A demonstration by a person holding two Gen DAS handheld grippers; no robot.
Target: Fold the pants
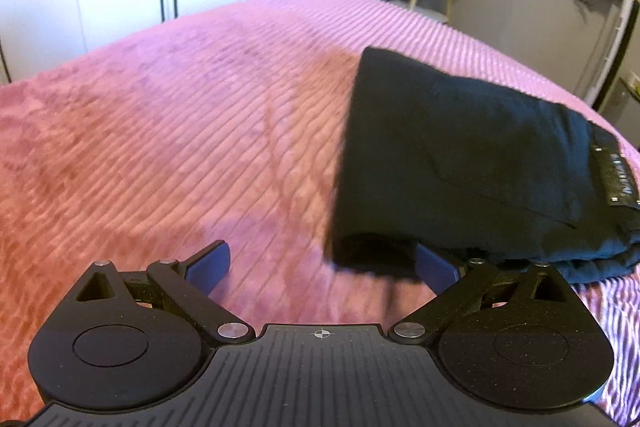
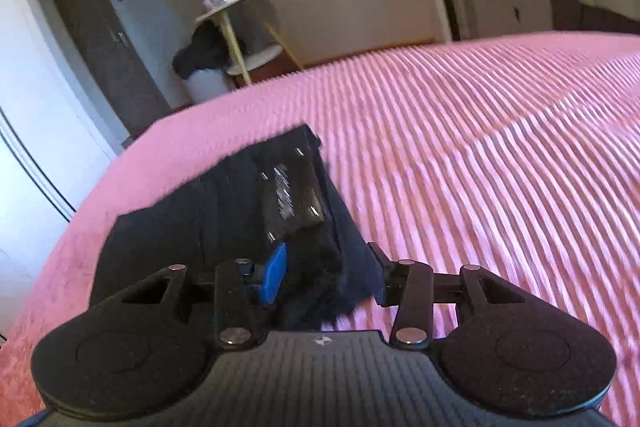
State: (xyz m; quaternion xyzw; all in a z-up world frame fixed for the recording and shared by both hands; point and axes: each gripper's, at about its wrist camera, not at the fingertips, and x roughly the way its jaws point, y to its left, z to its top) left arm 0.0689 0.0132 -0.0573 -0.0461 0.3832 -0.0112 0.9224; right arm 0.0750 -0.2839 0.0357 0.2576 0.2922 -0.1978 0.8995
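Two matte black handheld grippers with blue finger pads

The left gripper [image 1: 322, 267] and right gripper [image 2: 328, 273] each show a ribbed dark body, two round side discs, silver pivot screws, angled linkage arms, and a small white crosshair mark at centre.

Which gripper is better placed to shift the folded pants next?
Right. The right gripper already has the pants edge between its fingers; the left gripper is wide open, mostly over the pink bedspread.

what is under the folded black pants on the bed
The folded black pants lie on the pink ribbed blanket, which shows all around them. One finger of the left gripper reaches under their near edge. Whatever else lies beneath them is covered by the cloth.
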